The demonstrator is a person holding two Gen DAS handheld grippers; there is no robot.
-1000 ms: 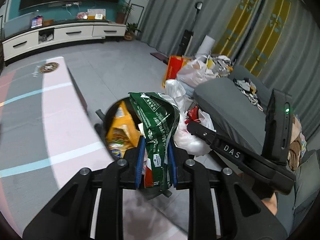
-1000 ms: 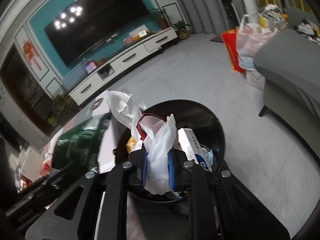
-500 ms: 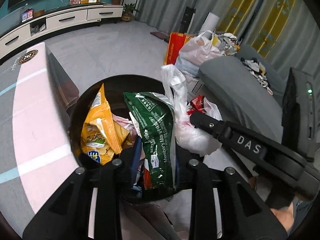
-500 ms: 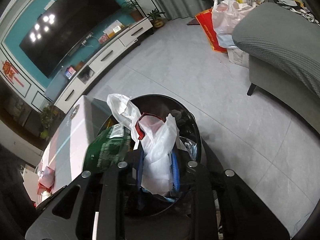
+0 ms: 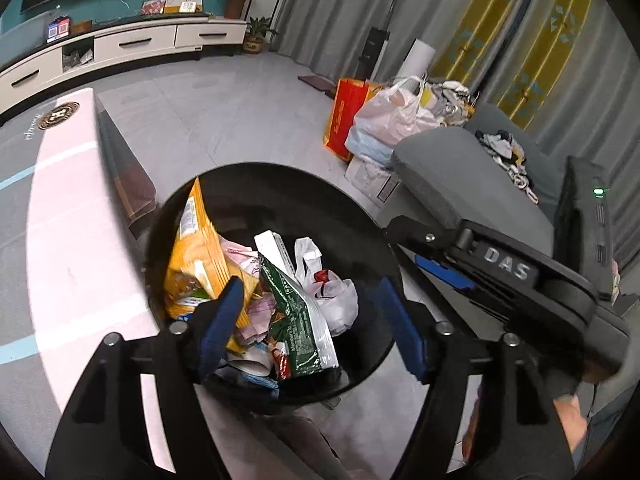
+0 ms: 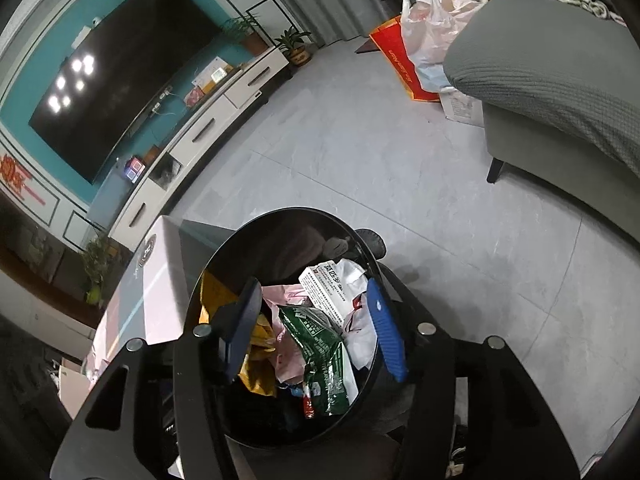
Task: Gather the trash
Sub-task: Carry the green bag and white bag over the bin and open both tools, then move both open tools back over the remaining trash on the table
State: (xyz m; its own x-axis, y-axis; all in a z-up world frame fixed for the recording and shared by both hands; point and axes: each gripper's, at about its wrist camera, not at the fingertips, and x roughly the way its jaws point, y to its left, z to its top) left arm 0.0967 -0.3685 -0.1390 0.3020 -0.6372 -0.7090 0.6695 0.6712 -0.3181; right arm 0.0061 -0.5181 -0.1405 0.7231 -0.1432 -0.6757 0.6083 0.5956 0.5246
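Note:
A round black trash bin [image 5: 360,208] [image 6: 256,224] stands on the floor beside the table, holding a yellow snack bag [image 5: 196,256] [image 6: 212,288], a green snack bag [image 5: 300,320] [image 6: 320,344], a white plastic bag [image 5: 334,296] [image 6: 362,340] and a white carton [image 6: 326,290]. My left gripper [image 5: 312,328] hangs over the bin, its jaws opening, nothing pressed between the blue pads [image 5: 400,336]. My right gripper [image 6: 316,330] is over the bin too, jaws opening, the trash lying loose below them. In the left wrist view the right gripper [image 5: 500,268] reaches in from the right.
A pale pink table [image 5: 64,208] [image 6: 160,264] adjoins the bin's left. A grey sofa [image 5: 448,176] [image 6: 552,76] stands to the right, with an orange bag [image 5: 346,120] and full plastic bags [image 5: 392,120] past it. The white TV cabinet [image 5: 120,44] and television [image 6: 112,72] line the far wall.
Both grippers went from shut to open over the bin. The green snack bag left the left gripper and the white plastic bag left the right; both now lie in the bin.

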